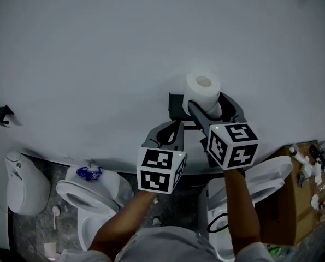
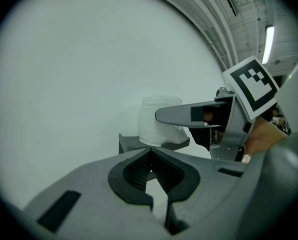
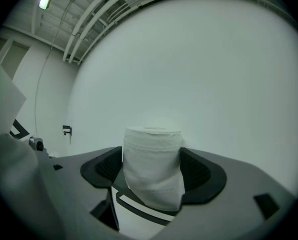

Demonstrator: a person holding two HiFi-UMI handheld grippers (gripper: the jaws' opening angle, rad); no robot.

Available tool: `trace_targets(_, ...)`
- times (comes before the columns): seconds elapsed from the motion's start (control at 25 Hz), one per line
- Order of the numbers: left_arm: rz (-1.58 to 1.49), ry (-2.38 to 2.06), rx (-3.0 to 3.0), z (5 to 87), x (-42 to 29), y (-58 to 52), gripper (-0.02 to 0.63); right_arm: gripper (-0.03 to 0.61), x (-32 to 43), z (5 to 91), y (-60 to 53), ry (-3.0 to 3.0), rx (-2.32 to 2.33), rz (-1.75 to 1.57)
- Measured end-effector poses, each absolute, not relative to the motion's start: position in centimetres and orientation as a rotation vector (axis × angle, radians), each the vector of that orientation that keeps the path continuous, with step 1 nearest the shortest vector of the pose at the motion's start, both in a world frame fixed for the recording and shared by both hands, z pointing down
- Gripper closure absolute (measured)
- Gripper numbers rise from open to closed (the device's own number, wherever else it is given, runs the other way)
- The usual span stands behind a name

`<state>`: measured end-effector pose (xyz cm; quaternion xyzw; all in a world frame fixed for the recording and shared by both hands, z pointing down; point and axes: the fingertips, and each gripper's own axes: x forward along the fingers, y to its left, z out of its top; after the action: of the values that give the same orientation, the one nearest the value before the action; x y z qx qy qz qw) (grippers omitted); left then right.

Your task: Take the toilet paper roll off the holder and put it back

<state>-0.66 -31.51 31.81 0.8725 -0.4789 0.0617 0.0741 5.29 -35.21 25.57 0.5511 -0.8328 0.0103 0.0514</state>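
Right gripper (image 3: 152, 176) is clamped on the toilet paper roll (image 1: 202, 89), axis upright, at the holder (image 1: 176, 106). Left gripper (image 2: 150, 152) is closed, empty.

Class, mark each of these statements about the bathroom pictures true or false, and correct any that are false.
1. The right gripper has its fingers on both sides of the toilet paper roll. True.
2. The left gripper grips the roll as well. False: its fingers are shut together with nothing between them.
3. The roll lies on the floor. False: it stands upright at the holder on the wall.
4. A toilet stands below the wall on the person's left. True.
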Motion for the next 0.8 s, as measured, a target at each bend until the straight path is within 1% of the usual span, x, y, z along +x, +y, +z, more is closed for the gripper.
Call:
trace_targets(0.64, 0.177, -1.448, 2.619, 31.4, 0.6, -28.9, 0.611, 0.225, 6.2, 25.8, -30.9, -2.57, 1.654, 0.032)
trace_targets(0.72, 0.174, -1.453, 2.619, 31.3, 0.8, -28.4, 0.611, 0.249, 6.2, 25.9, -30.2, -2.57, 1.647, 0.02)
trace_targets(0.8, 0.174, -1.459, 2.62, 31.1, 0.8, -28.0, 0.611, 0.309, 6.3, 25.9, -29.5, -2.568, 1.648, 0.005)
